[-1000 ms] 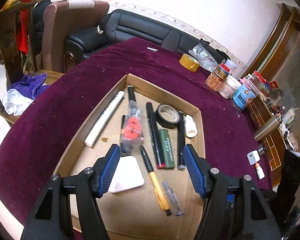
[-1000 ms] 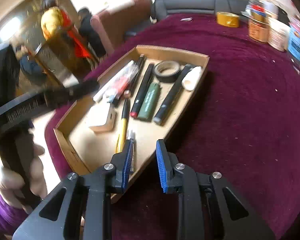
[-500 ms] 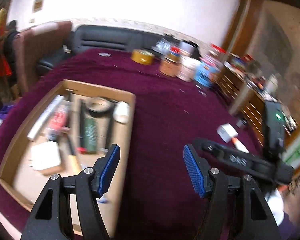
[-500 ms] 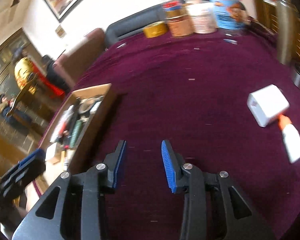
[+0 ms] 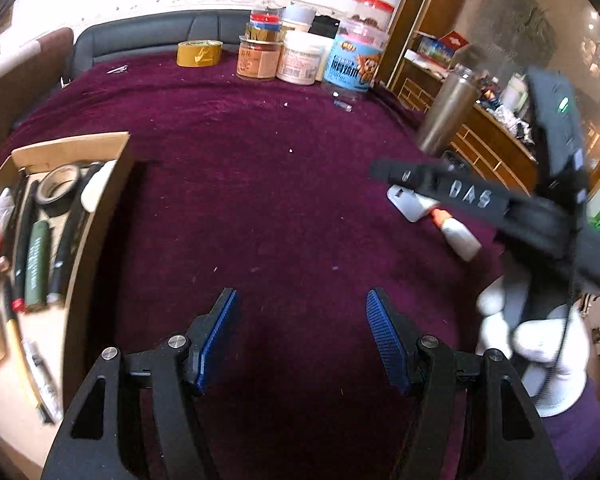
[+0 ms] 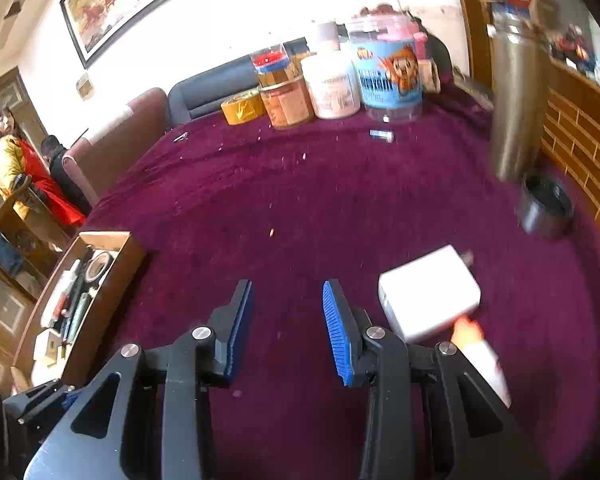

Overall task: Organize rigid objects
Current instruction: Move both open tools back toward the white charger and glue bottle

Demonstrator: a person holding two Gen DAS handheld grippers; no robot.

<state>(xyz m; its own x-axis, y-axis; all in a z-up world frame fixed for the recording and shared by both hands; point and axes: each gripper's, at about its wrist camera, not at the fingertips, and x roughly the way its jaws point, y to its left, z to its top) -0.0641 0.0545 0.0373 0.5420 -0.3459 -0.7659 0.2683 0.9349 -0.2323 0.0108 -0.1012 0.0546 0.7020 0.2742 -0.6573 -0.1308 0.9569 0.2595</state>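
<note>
Cardboard tray (image 5: 100, 216) at far left of the table (image 5: 260, 200), which is covered in purple cloth. In the tray: black tape roll (image 5: 58, 192), white tube (image 5: 96, 192), green lighter (image 5: 36, 264) and black markers (image 5: 66, 256), lying side by side lengthwise.

Left gripper (image 5: 302, 340) over bare cloth just right of the tray; fingers (image 5: 218, 340) spread, nothing between them.

Back edge of the table: yellow tape roll (image 5: 199, 53), then a cluster of jars, including an orange-labelled jar (image 5: 259, 62), a white tub (image 5: 302, 62) and a blue-labelled jar (image 5: 354, 66).

Right gripper (image 6: 286, 326) over bare cloth; fingers (image 6: 336, 332) parted with a narrower gap, empty. In the left wrist view its black body crosses above the adapter, held by a white-gloved hand (image 5: 540, 344).

White power adapter (image 6: 428, 298) on the cloth just right of the right fingers, not touching them. Small white bottle with orange cap (image 6: 482, 352) just beside the adapter, nearer the camera; blurred.

Steel flask (image 6: 514, 104) upright at far right; black cup (image 6: 546, 208) near its base.
</note>
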